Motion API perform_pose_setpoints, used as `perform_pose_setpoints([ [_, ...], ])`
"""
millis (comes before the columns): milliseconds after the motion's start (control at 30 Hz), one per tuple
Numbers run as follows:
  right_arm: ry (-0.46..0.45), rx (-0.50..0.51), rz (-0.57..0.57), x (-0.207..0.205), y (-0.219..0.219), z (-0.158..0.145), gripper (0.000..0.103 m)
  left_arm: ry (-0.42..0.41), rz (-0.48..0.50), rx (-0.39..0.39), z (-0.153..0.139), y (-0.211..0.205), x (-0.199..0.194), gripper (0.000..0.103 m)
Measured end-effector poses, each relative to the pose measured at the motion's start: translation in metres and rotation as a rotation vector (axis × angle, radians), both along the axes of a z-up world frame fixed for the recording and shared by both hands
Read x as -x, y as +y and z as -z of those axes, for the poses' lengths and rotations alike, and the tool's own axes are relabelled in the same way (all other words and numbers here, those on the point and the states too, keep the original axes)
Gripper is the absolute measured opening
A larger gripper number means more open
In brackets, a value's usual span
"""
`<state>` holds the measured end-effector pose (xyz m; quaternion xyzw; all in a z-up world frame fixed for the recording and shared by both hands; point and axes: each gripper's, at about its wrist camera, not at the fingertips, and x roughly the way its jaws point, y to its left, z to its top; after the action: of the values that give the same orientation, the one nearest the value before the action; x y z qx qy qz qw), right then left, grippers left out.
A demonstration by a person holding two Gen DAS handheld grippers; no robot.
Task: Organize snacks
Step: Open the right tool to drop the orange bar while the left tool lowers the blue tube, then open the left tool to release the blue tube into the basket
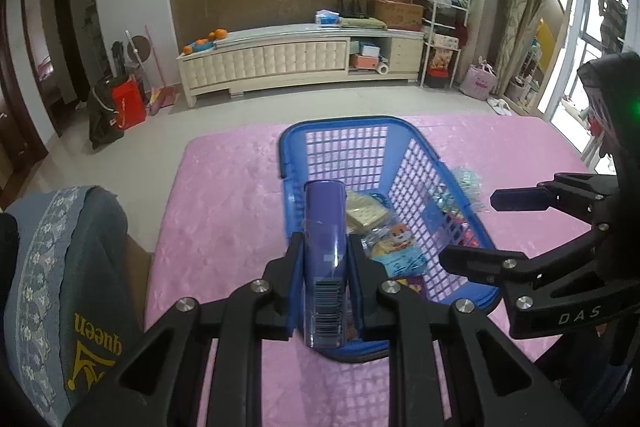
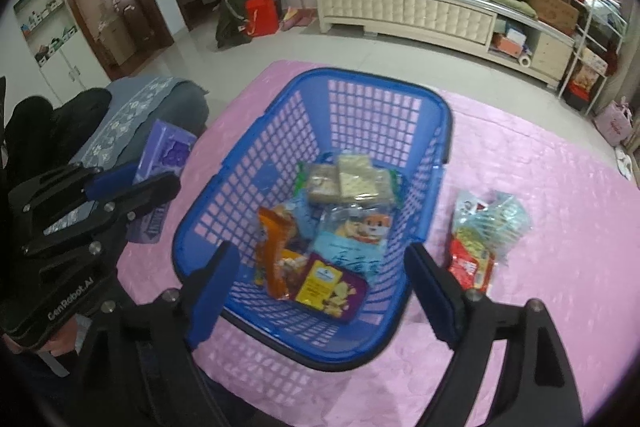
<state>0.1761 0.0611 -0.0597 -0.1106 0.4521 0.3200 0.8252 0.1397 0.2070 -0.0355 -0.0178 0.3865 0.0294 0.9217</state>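
Nearest the left wrist lens, the left claw [image 1: 324, 255] is clamped on a purple box [image 1: 323, 263], its blue pads pressed to the box's narrow sides. Only a barcode strip and one plain purple face show here; the box's near end blurs against the basket rim. The right wrist view gives the same purple box [image 2: 166, 163] from the side, with a darker printed panel, though the print is too soft to read and the claw arms cover its lower half.

The right claw [image 2: 324, 283] stands wide open with nothing between its pads, above the near end of the blue basket [image 2: 440, 131]. The basket sits on a pink-covered worktop [image 2: 540, 227]. Inside lie wrapped biscuits [image 2: 348, 179], an orange packet [image 2: 274, 247], a packet with a cartoon fox [image 2: 366, 225] and a flat purple-and-yellow pack [image 2: 332, 287], overlapping so that edges are hard to separate.

Only the right wrist view shows clearly the loose snack packets [image 2: 484, 239] on the pink cover to the right of the basket; from the left wrist they are mostly hidden behind the mesh wall.
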Motion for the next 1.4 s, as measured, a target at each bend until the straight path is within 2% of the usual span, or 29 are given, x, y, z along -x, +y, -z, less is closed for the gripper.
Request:
perform_pose_setpoints([
  [200, -0.045, 0.0, 0.067, -0.011, -0.022, -0.005, 0.089, 0.031, 0.048, 0.019, 0.004, -0.022, -0.022, 0.019],
  [300, -0.066, 0.001, 0.092, -0.02, -0.031, -0.006, 0.096, 0.04, 0.063, 0.024, 0.007, -0.029, -0.031, 0.019],
  [567, -0.098, 0.02, 0.138, -0.041, -0.043, -0.001, 0.103, 0.098, 0.071, 0.056, 0.022, -0.028, -0.061, 0.019],
  [867, -0.047, 0.032, 0.167, -0.07, -0.04, 0.028, 0.103, 0.115, 0.064, 0.068, 0.039, -0.021, -0.089, 0.019],
  [933, -0.035, 0.033, 0.166, -0.074, -0.04, 0.033, 0.103, 0.119, 0.055, 0.073, 0.042, -0.018, -0.094, 0.024],
  [1000, -0.031, 0.034, 0.166, -0.075, -0.04, 0.035, 0.103, 0.127, 0.043, 0.068, 0.044, -0.018, -0.095, 0.046],
  [1067, -0.037, 0.035, 0.167, -0.075, -0.042, 0.035, 0.103, 0.124, 0.045, 0.057, 0.044, -0.02, -0.093, 0.049],
  [1100, -0.039, 0.033, 0.168, -0.074, -0.044, 0.035, 0.103, 0.126, 0.047, 0.05, 0.044, -0.022, -0.092, 0.055],
  [1167, -0.032, 0.034, 0.171, -0.074, -0.046, 0.035, 0.103, 0.128, 0.045, 0.034, 0.043, -0.024, -0.09, 0.061],
  [1400, -0.048, 0.023, 0.18, -0.06, -0.055, 0.021, 0.103, 0.121, 0.044, 0.01, 0.032, -0.032, -0.075, 0.073],
])
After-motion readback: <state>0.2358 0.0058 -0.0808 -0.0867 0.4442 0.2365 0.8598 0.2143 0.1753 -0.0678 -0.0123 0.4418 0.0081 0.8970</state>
